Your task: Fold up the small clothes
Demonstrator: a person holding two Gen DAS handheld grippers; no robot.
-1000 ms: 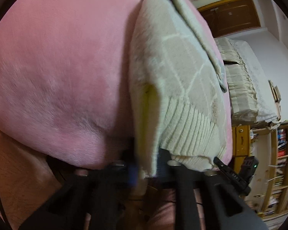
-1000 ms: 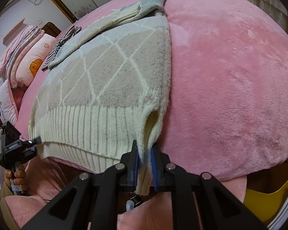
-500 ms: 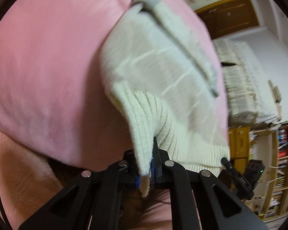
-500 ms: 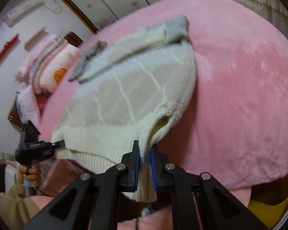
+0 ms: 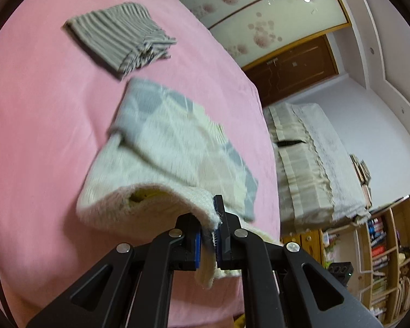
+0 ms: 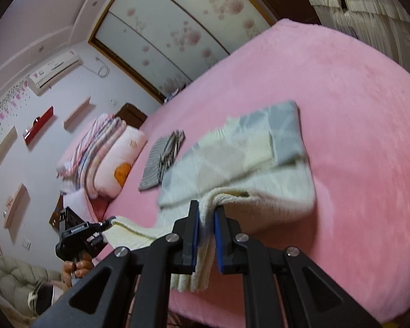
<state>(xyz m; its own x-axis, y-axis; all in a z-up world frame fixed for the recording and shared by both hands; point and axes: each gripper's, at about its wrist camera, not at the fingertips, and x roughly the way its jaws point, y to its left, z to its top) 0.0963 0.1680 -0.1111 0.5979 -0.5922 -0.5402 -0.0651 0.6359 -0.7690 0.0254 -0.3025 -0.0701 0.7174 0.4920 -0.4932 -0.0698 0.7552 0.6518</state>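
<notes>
A cream, beige and grey diamond-pattern knit sweater (image 5: 177,147) lies on the pink bed, its ribbed hem lifted off the blanket. My left gripper (image 5: 209,235) is shut on one hem corner. My right gripper (image 6: 206,235) is shut on the other hem corner, and the sweater (image 6: 248,153) curls up over itself. The left gripper also shows in the right wrist view (image 6: 106,222), pinching the hem at the bed's left edge. The sweater's sleeves are folded in on top.
A folded grey striped garment (image 5: 120,38) lies farther up the pink blanket (image 5: 41,109); it also shows in the right wrist view (image 6: 162,158). Pillows and folded quilts (image 6: 104,150) sit at the head of the bed. A bookshelf (image 5: 385,259) and curtains (image 5: 309,164) stand beside it.
Both grippers have risen and moved forward over the bed, lifting the sweater's hem up and carrying it toward the collar end. The striped garment has come into view.
</notes>
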